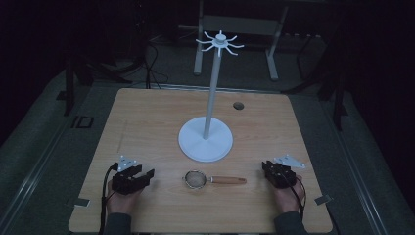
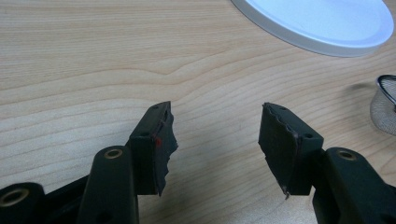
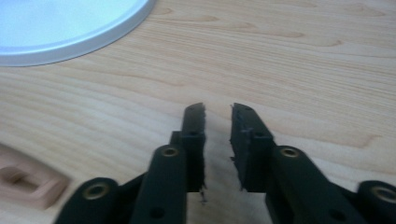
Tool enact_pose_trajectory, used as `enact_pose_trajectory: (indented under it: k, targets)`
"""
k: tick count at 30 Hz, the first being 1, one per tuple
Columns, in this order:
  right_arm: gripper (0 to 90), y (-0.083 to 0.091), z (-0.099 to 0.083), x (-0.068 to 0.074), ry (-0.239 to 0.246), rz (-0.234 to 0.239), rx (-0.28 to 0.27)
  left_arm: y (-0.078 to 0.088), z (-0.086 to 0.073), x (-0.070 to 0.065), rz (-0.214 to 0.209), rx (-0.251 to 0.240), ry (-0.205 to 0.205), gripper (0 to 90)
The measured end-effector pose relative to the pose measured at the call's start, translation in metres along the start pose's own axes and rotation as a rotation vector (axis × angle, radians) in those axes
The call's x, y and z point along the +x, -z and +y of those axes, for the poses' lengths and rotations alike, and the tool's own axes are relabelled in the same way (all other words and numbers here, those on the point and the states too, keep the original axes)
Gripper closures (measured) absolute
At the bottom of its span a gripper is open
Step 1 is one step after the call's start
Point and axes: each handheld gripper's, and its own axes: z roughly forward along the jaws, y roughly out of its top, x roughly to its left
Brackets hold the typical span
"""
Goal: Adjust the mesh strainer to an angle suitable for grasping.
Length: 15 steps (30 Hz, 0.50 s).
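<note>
From the high view, a pale wooden table (image 1: pixel 147 117) carries a white stand with a round disc base (image 1: pixel 205 139), a thin upright pole and a ring of hooked arms at its top. Taking the base as the middle of a clock, a small wire-mesh strainer with a wooden handle (image 1: pixel 213 180) lies flat at 6 o'clock, near the base but not touching it, its bowl to the left and its handle pointing toward 3 o'clock. The left gripper (image 1: pixel 145 175), black and held in a hand at about 8 o'clock, rests low on the table with its jaws spread and nothing between them; its tips point toward the strainer's bowl, which sits near but clear of them. The right gripper (image 1: pixel 270 168) sits at about 4 o'clock, just past the end of the handle and apart from it. A small dark round hole (image 1: pixel 238 105) lies in the tabletop at 1 o'clock.

In the left gripper view, the two black jaws stand wide apart over bare wood. The strainer's mesh bowl (image 2: pixel 385 105) shows at 3 o'clock, and the white base at 1 o'clock.

In the right gripper view, the jaws stand close together with a narrow gap, gripping nothing. The end of the wooden handle (image 3: pixel 28 184), with its hanging slot, lies at 8 o'clock, clear of the jaws; the white base is at 11 o'clock.
</note>
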Motion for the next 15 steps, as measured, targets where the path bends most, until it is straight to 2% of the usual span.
enact_pose_trajectory:
  k: [4, 8, 9, 11, 12, 15]
  targets:
    - [88.9, 0.009, -0.003, 0.004, 0.01, 0.029, 0.021, 0.001, 0.0, 0.001, 0.0, -0.004, 0.003, 44.7]
    - [89.9, 0.013, -0.004, 0.005, -0.002, 0.046, 0.029, 0.001, 0.0, 0.001, 0.001, -0.006, 0.004, 44.7]
    - [90.0, 0.017, -0.005, 0.011, -0.001, 0.079, 0.039, 0.002, 0.0, 0.001, 0.0, -0.007, 0.002, 44.7]
    - [89.9, 0.018, -0.006, 0.013, -0.001, 0.089, 0.043, 0.002, 0.0, 0.001, 0.0, -0.008, 0.004, 44.7]
    - [89.9, 0.018, -0.007, 0.018, 0.001, 0.113, 0.056, 0.002, 0.0, 0.001, 0.0, -0.006, 0.002, 44.6]
    - [89.9, 0.018, -0.008, 0.021, 0.004, 0.126, 0.075, 0.002, 0.0, 0.001, 0.0, -0.008, 0.003, 44.7]
